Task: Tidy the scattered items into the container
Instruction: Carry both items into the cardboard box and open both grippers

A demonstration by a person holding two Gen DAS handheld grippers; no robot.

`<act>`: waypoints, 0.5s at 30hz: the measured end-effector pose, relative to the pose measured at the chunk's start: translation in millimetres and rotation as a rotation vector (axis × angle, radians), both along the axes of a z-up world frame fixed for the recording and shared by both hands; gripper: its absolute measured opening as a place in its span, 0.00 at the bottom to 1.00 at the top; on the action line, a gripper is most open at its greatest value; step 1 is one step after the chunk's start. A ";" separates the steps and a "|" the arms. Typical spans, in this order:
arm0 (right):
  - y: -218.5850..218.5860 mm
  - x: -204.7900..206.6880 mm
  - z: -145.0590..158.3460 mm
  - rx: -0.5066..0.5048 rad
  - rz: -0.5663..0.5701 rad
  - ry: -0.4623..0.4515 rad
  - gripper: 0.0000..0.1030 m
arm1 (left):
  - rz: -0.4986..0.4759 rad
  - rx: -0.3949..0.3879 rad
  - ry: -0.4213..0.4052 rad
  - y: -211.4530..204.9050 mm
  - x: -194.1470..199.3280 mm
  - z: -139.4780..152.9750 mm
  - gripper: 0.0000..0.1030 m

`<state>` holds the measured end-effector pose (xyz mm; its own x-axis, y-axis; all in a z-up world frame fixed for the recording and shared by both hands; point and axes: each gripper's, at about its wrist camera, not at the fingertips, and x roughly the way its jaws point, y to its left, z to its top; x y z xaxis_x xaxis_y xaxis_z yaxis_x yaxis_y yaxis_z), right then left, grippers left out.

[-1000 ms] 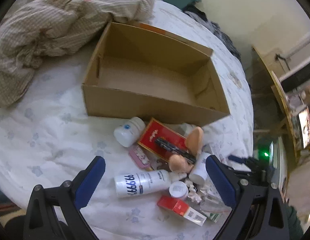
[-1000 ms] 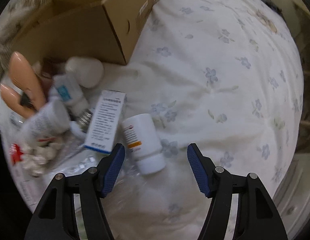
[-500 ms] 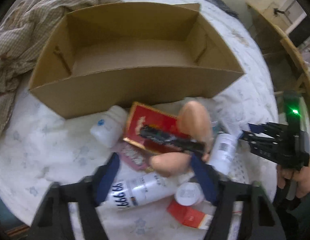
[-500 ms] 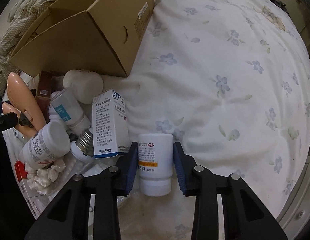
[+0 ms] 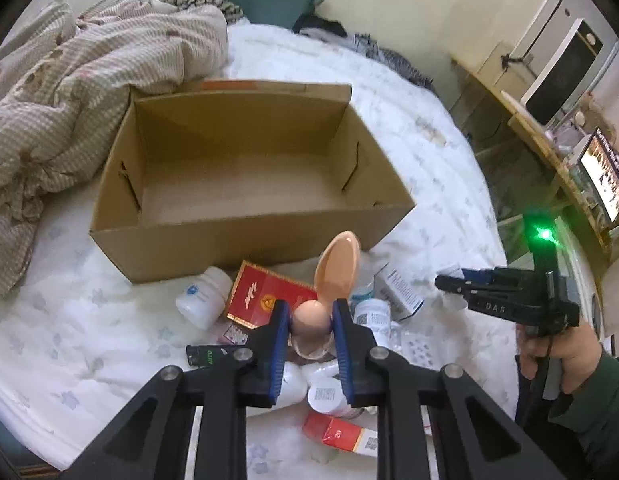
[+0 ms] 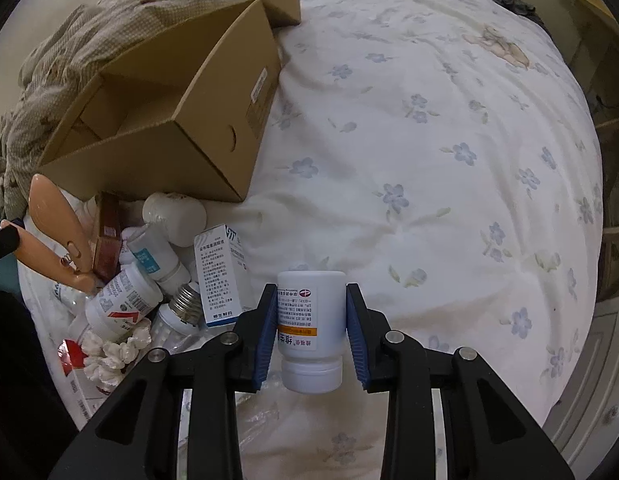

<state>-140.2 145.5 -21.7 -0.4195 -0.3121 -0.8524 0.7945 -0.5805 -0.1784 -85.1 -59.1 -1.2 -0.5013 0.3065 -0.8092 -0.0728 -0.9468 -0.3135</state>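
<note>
Left claw (image 5: 308, 322) grips the peach clip (image 5: 332, 276); right claw (image 6: 311, 330) clamps a white bottle (image 6: 310, 330), apparently lifted off the bed (image 6: 449, 160).

Matt brown corrugated cardboard for the open box (image 5: 245, 184); soft white cotton-like cloth with pale blue flowers for the bedsheet (image 6: 429, 160). Smooth, glossy peach plastic on the folding tool (image 5: 335, 270), smooth white plastic with a paper label on the pill bottle (image 6: 311, 328). Ribbed blue pads (image 6: 265, 332) on matt black plastic arms, dotted with shiny metal screws.
</note>
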 end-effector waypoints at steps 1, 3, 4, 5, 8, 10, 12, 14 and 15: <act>0.1 -1.6 3.7 -0.012 -0.004 -0.005 0.34 | 0.003 0.011 0.015 -1.9 0.7 3.5 0.21; -0.4 -4.3 10.1 -0.040 -0.009 -0.017 0.34 | 0.013 0.041 0.061 -8.6 3.5 13.8 0.21; 0.6 -2.9 13.3 -0.060 -0.010 -0.022 0.34 | 0.019 0.058 0.084 -12.2 5.1 19.1 0.21; -0.5 -3.3 15.9 -0.081 -0.009 -0.029 0.34 | 0.030 0.084 0.103 -16.3 7.3 24.6 0.21; -5.6 -3.2 25.8 -0.150 -0.002 -0.051 0.34 | 0.066 0.152 0.161 -29.6 13.9 42.8 0.21; -12.1 -2.3 35.0 -0.196 0.021 -0.066 0.34 | 0.088 0.167 0.206 -36.9 12.9 57.4 0.21; -21.0 3.6 47.2 -0.222 0.061 -0.068 0.34 | 0.112 0.177 0.242 -44.2 5.8 72.9 0.21; -31.8 11.1 61.7 -0.235 0.095 -0.057 0.34 | 0.126 0.176 0.264 -51.8 -4.9 87.7 0.21; -38.9 13.2 69.1 -0.247 0.108 -0.059 0.34 | 0.131 0.168 0.273 -54.0 -9.9 93.5 0.21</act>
